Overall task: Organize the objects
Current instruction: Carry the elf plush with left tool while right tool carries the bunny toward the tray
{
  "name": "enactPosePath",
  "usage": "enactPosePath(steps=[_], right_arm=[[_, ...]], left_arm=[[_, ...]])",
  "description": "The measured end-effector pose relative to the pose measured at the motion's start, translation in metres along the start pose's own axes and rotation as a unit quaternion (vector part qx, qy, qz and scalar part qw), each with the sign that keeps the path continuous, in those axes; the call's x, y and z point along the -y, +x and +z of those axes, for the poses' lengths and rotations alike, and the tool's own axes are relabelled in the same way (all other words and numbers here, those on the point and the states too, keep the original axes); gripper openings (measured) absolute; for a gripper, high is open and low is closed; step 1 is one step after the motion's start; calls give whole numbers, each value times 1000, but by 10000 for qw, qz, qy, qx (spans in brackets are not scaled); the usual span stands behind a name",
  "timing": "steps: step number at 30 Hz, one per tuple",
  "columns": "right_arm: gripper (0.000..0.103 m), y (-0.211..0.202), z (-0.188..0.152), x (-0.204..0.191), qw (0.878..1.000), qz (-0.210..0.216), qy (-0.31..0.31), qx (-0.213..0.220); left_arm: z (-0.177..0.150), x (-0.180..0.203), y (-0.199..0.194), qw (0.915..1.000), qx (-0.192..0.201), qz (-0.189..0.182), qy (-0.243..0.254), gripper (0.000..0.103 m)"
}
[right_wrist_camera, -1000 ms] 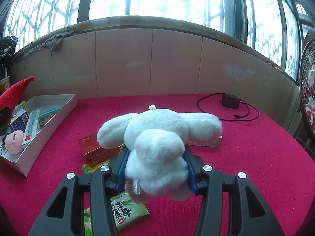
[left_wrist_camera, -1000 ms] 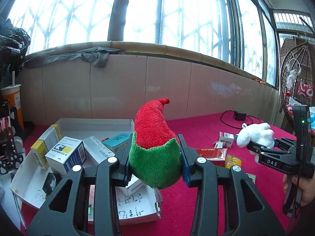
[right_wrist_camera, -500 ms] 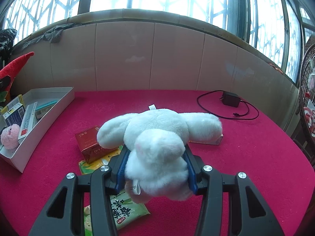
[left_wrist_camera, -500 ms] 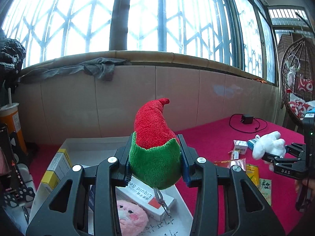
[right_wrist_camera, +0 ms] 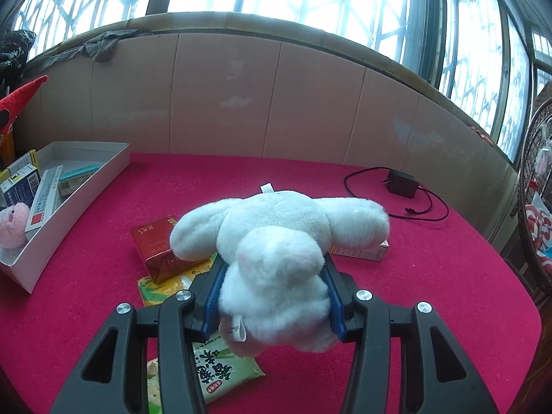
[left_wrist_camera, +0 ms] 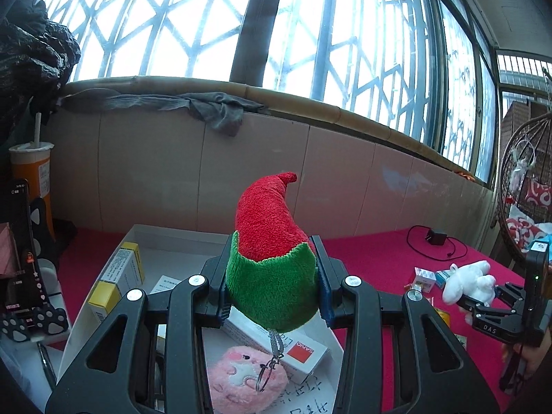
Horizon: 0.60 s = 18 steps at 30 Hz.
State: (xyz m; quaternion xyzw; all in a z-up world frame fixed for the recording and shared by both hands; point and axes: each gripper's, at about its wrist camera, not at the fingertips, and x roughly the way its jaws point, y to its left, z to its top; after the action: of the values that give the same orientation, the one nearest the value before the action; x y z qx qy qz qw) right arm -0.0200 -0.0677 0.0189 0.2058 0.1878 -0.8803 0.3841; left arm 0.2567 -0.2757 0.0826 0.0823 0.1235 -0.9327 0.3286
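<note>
Now both tongs are clamped: left gripper (left_wrist_camera: 272, 296) on the red-green plush pepper (left_wrist_camera: 270, 258), right gripper (right_wrist_camera: 274, 305) on the white plush bunny (right_wrist_camera: 276, 262); dropped carelessly, the pepper could bounce past the white box (left_wrist_camera: 179, 233).

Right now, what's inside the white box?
In the white box: a pink plush, a long white carton, a teal pack and yellow-and-white cartons. The gripped chili plush and the left gripper cover the box's middle.

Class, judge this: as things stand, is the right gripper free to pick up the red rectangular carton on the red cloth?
Probably not: the right gripper is already shut on the white plush rabbit, which overhangs the red carton.
</note>
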Motion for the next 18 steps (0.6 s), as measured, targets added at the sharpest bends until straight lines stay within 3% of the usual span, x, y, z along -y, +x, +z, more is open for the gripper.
enactPosePath(steps=[18], right_arm=[[50, -32, 41, -51, 9950, 957, -110, 268]], left_arm=[[-4, -18, 8, 9991, -220, 245, -270, 39]])
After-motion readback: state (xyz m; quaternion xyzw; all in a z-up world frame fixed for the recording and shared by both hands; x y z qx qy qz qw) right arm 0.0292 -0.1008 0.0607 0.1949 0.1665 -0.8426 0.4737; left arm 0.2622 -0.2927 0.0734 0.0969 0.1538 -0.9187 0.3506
